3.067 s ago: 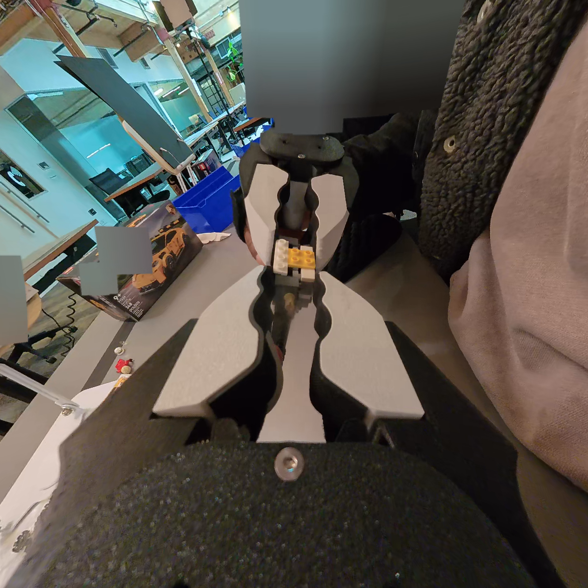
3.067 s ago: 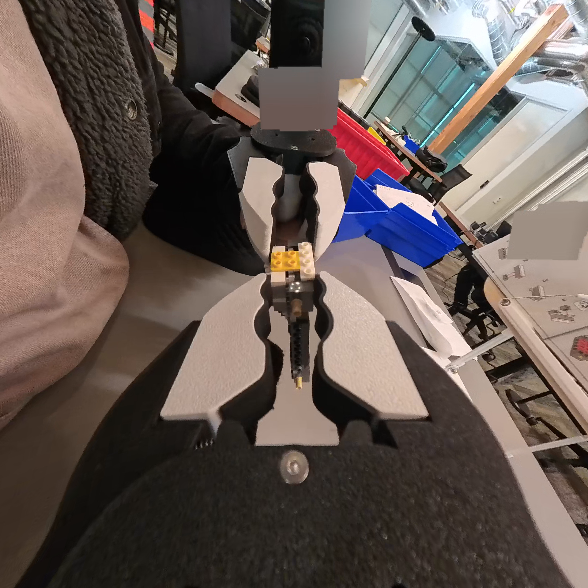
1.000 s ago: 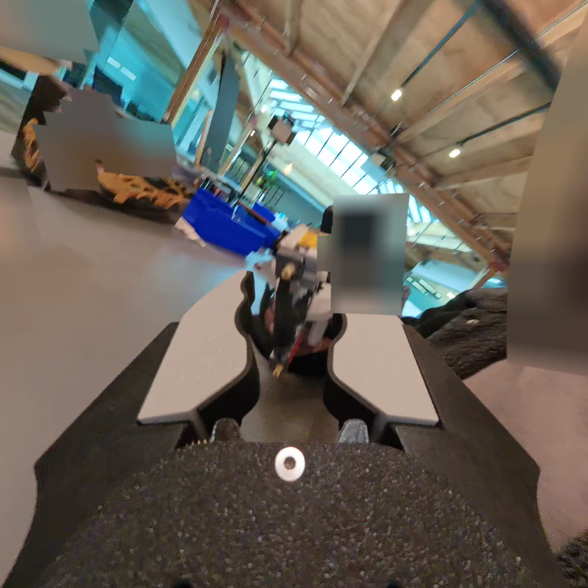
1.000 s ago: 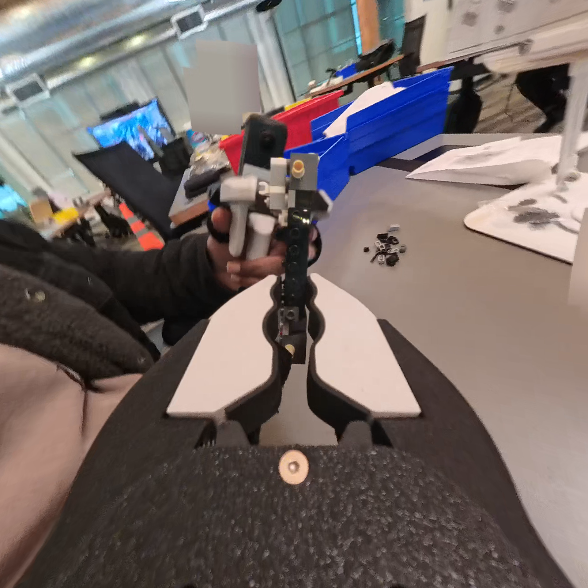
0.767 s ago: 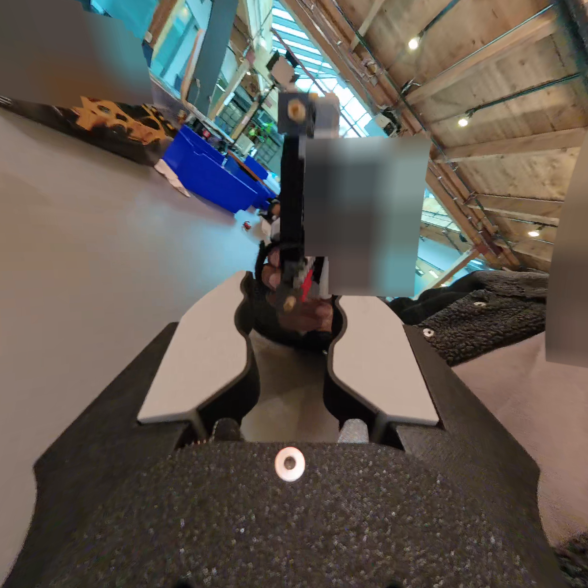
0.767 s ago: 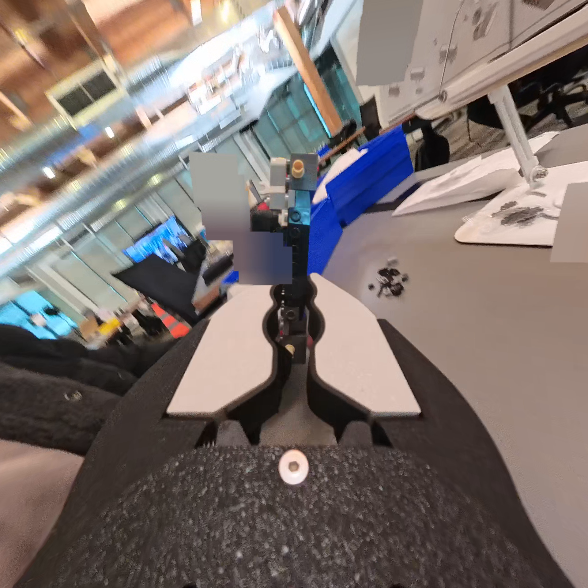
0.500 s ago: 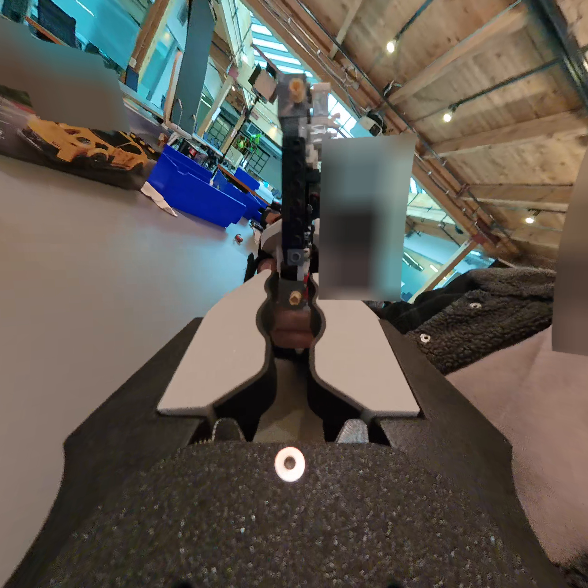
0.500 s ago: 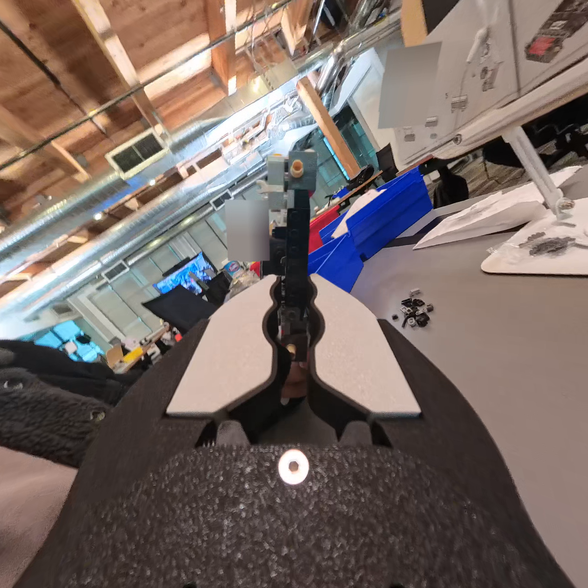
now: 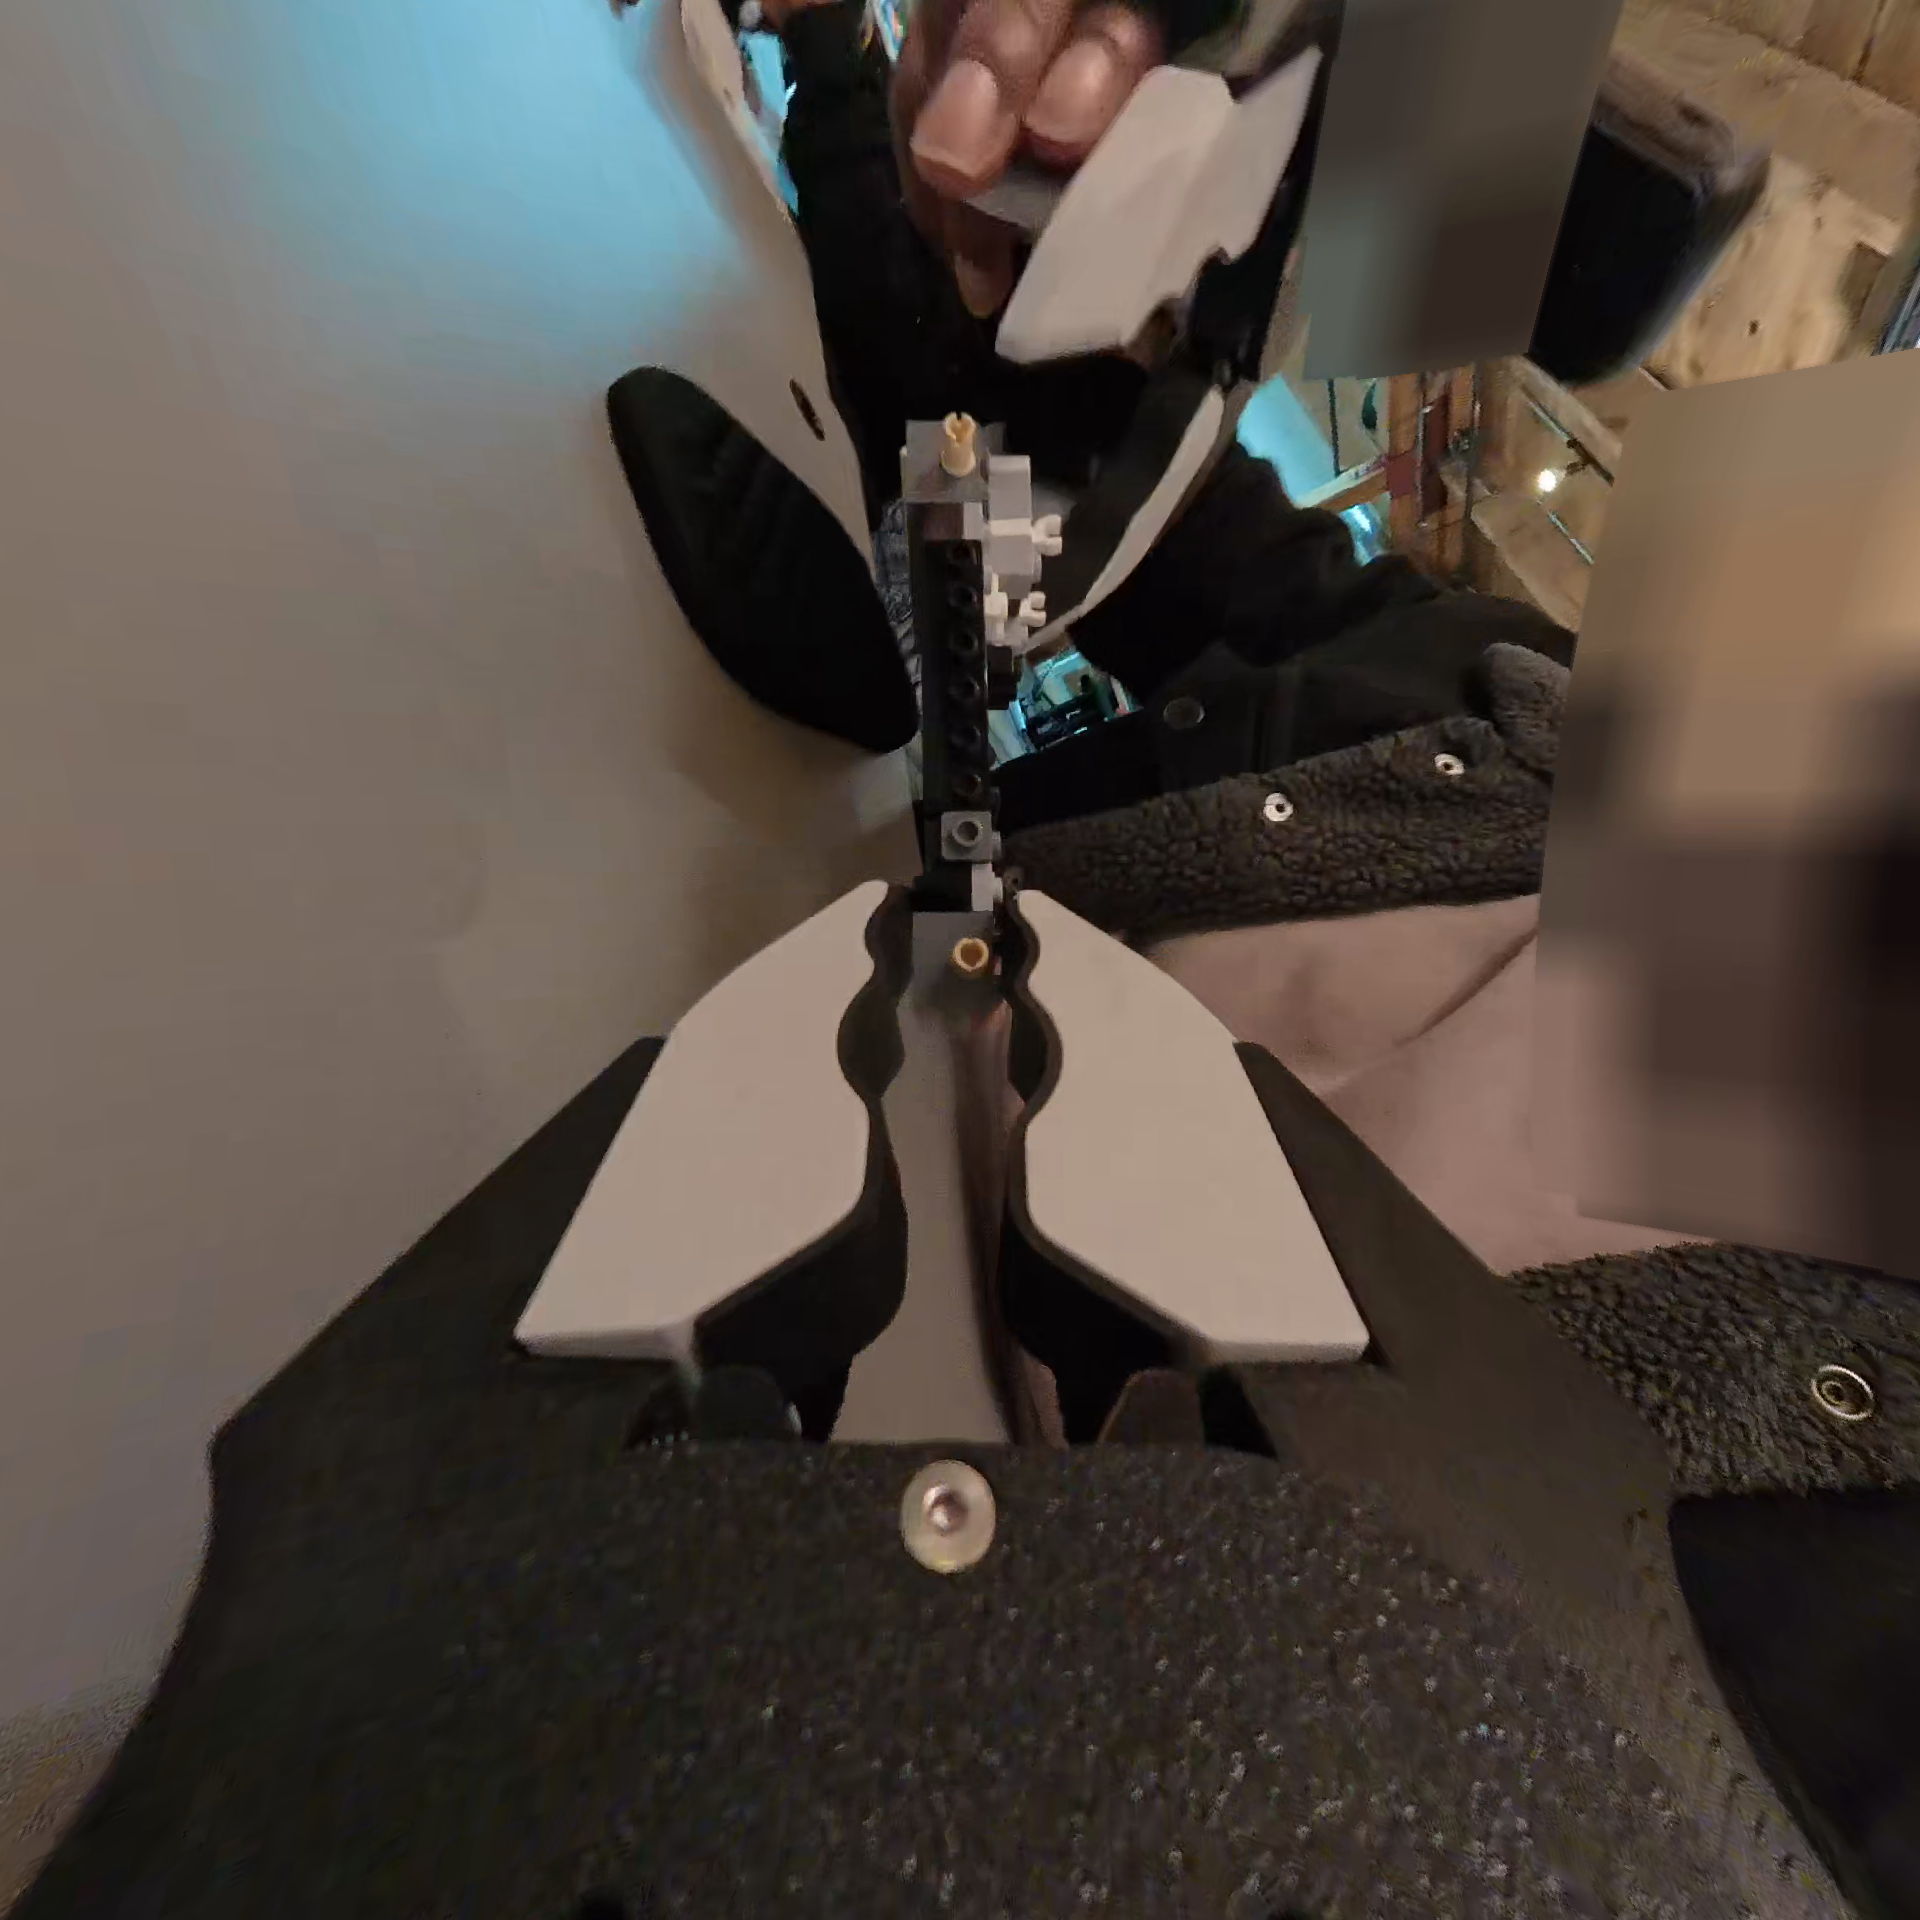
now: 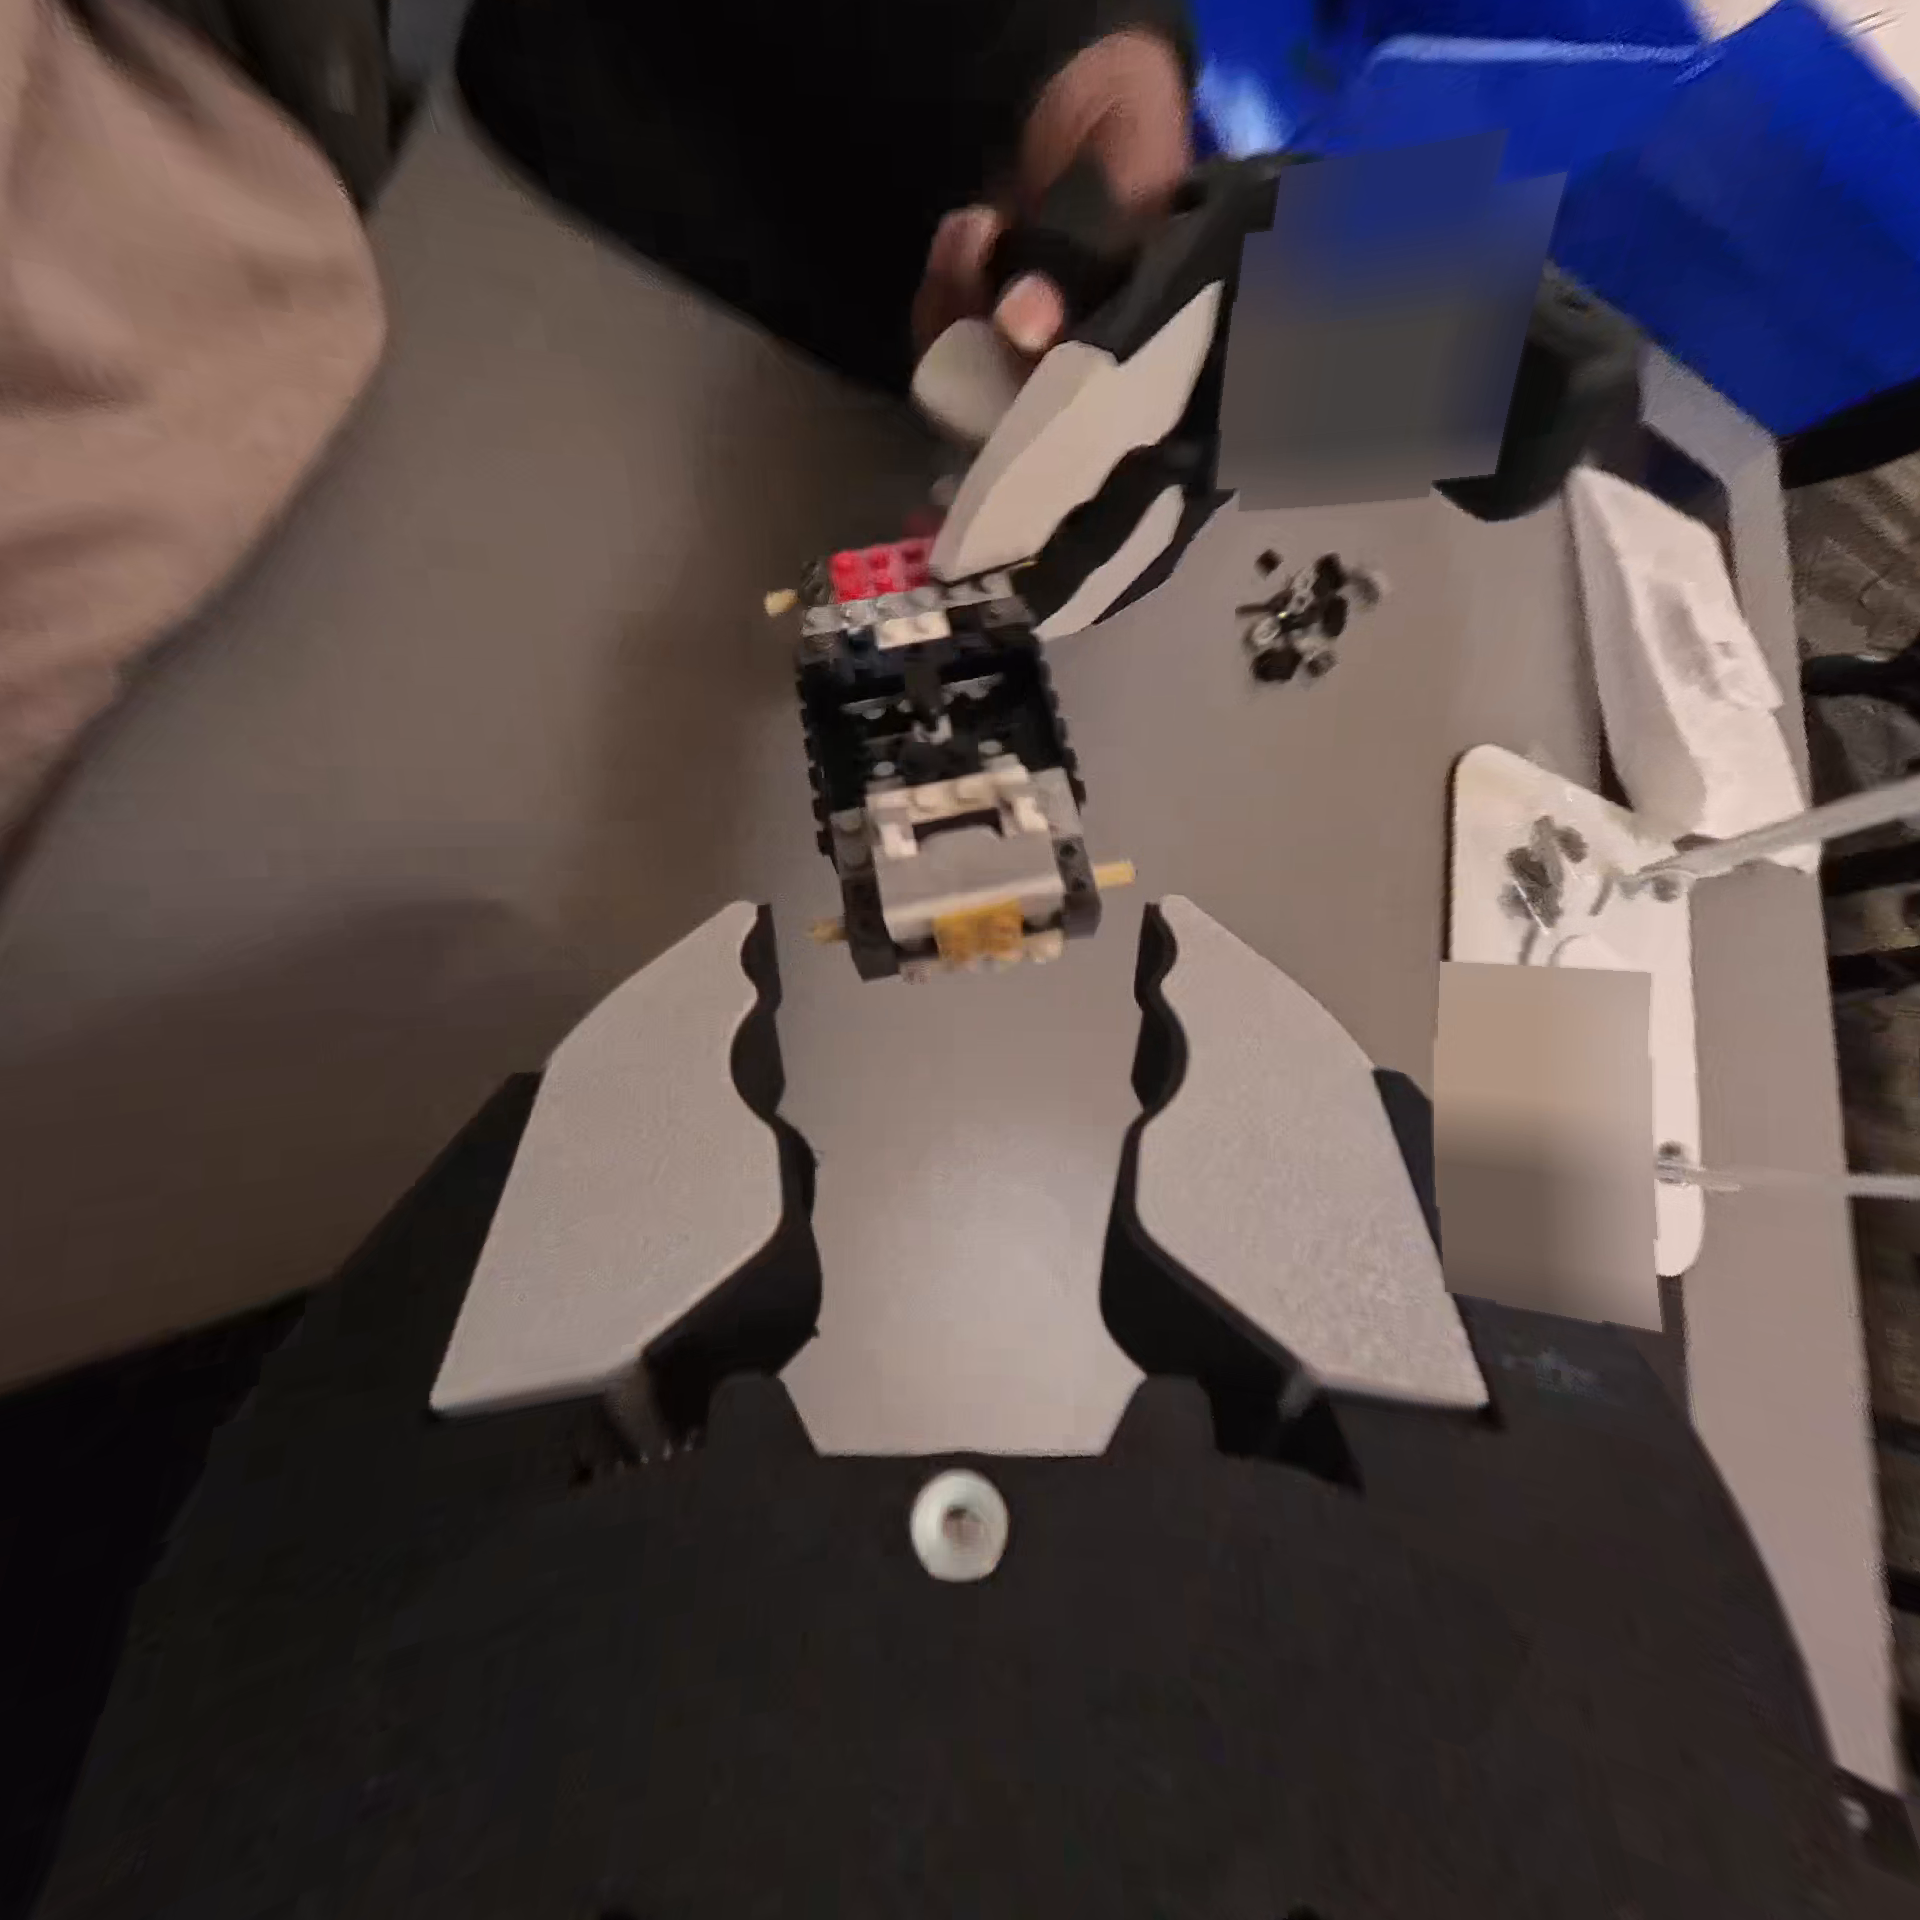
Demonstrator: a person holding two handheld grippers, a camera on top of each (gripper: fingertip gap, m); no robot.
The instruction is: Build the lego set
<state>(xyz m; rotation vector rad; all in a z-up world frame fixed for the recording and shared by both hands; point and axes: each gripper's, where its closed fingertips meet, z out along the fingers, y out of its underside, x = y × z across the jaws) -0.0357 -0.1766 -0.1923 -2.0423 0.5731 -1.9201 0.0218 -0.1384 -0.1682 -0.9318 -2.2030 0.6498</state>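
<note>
In the left wrist view, the left gripper (image 9: pixel 956 914) is clamping its two fingers on the near end of the lego car frame (image 9: pixel 961 665). The frame is standing edge-on and is reaching far away from the camera, with a tan axle pin (image 9: pixel 954 449) at its far end. I think this end grip is leaving the long side of the frame free, so that the other tool can come to it. Far behind, the right gripper (image 9: pixel 1117 416) is showing with its fingers spread, apart from the frame, and a hand (image 9: pixel 997 83) is wrapping its handle. On the left the grey table (image 9: pixel 312 623) is lying bare; on the right a dark fleece jacket (image 9: pixel 1299 831) is near, so there is less room on that side.

In the right wrist view, the right gripper (image 10: pixel 951 935) is hovering with its fingers wide apart and holding nothing. The frame (image 10: pixel 940 800) is lying just beyond the fingertips, seen from above, and the left gripper (image 10: pixel 1023 577) is gripping its far end near the red bricks (image 10: pixel 883 569). The frame's near end is standing just outside the open fingers, so a straight advance looks free. To the right, a heap of small dark parts (image 10: pixel 1299 613), a white tray (image 10: pixel 1558 935) and a blue bin (image 10: pixel 1714 208) are standing well apart from the frame. This picture is blurred, so fine contacts are not clear.
</note>
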